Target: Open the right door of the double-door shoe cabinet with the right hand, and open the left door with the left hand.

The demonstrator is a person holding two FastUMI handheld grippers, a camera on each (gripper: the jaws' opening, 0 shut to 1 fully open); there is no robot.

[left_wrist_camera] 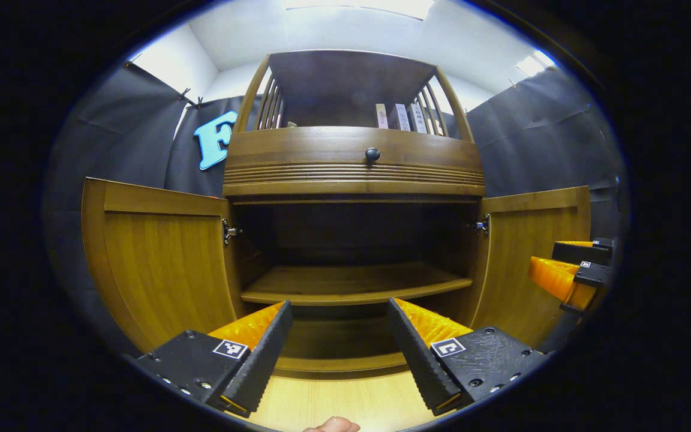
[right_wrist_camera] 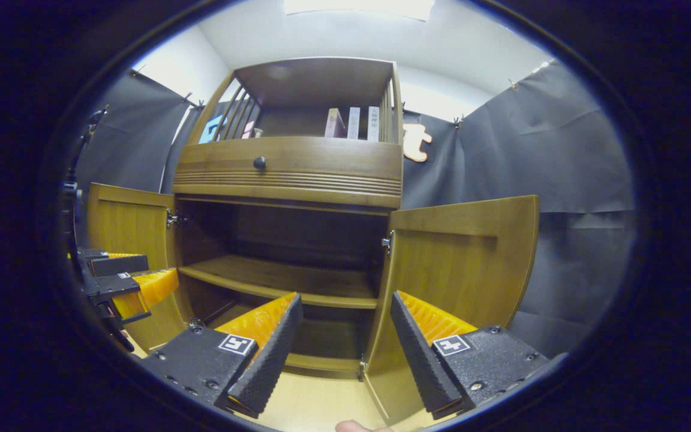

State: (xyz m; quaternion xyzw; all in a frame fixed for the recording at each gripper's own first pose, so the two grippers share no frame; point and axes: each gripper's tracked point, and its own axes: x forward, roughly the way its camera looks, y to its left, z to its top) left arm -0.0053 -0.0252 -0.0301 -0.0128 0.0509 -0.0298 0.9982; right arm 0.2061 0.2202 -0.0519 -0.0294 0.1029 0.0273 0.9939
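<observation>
Left gripper view: the shoe cabinet [left_wrist_camera: 354, 162] stands upright in front of me on the pale floor [left_wrist_camera: 345, 405], brown wood, taller than wide, with a ribbed drawer front and a dark knob [left_wrist_camera: 372, 154] above the open lower bay. Left door [left_wrist_camera: 156, 258] is swung wide, its inner panel facing me; right door [left_wrist_camera: 528, 258] is swung out too. One shelf [left_wrist_camera: 354, 282] runs crosswise inside. Books [left_wrist_camera: 399, 117] stand in the top compartment. My left gripper [left_wrist_camera: 339, 348] is released, jaws spread and holding nothing, aimed level at the bay. My right gripper [left_wrist_camera: 573, 273] sits near the right door's outer edge.

Right gripper view: same cabinet [right_wrist_camera: 288, 165], seen from the right. The right door [right_wrist_camera: 459, 264] stands open just ahead; the left door [right_wrist_camera: 129, 234] is open at the far side. My right gripper [right_wrist_camera: 345, 354] is released, jaws apart, gripping nothing. The left gripper [right_wrist_camera: 123, 282] hangs near the left door, jaws apart.
</observation>
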